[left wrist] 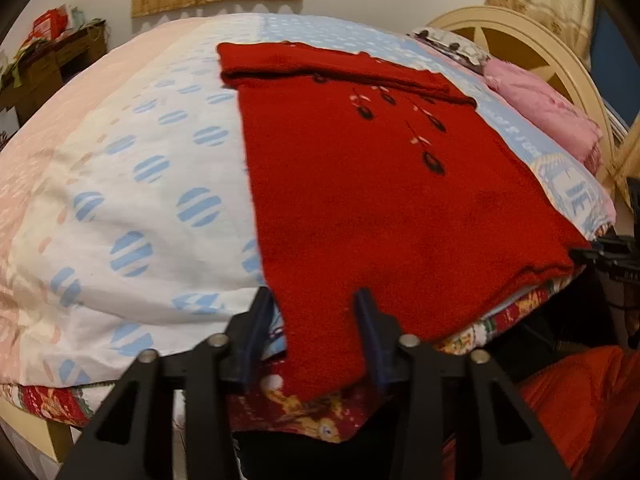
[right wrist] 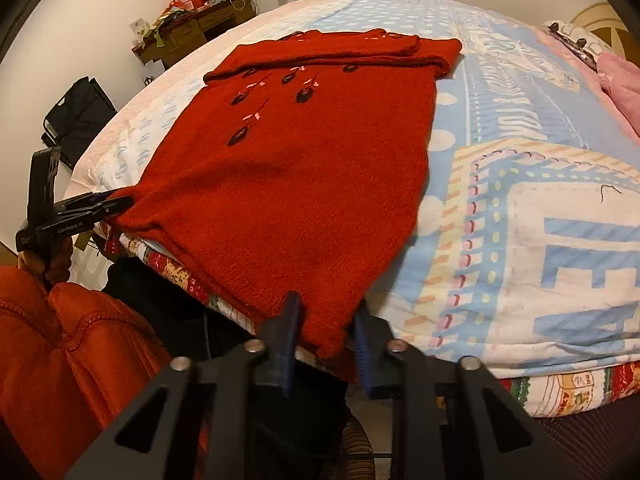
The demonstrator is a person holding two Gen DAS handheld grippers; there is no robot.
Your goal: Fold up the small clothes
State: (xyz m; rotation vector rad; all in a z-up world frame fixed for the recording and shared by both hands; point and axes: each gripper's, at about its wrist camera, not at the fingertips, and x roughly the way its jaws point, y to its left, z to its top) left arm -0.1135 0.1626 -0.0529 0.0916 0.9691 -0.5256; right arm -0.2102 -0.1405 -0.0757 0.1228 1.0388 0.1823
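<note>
So the red knitted sweater with dark embroidered flowers (left wrist: pixel 384 200) is spread flat on the bed with the pastel blue-and-white patterned quilt (left wrist: pixel 132 184), sleeves already tucked across at the far end from both tools, and the hem hangs just over the near bed edge. The left hand-held gripper (left wrist: pixel 316 320) has its blue fingers apart, straddling the hem corner right in front of it, cloth between them but not pinched as far as I can tell. Same deal for the right hand-held gripper (right wrist: pixel 326 320), jaws parted around the opposite hem corner; in its view the left one shows up off to the left, touching the sweater's edge. My guess is the step in hand is grabbing both hem corners to fold the bottom up toward the collar. To do it well I'd close both on the full thickness of knit, not just the top layer, pick up evenly so the hem stays straight, and lay it down square on the tucked sleeves. Knit is stretchy, so pulling the corners apart would likely warp the edge. Room-wise, there's lots of open quilt ahead of both tools and to the outside of each. Watch the near edge though, the cloth could slide off. The pink fringed blanket (left wrist: pixel 548 116) sits well off to the right, out of the way.
</note>
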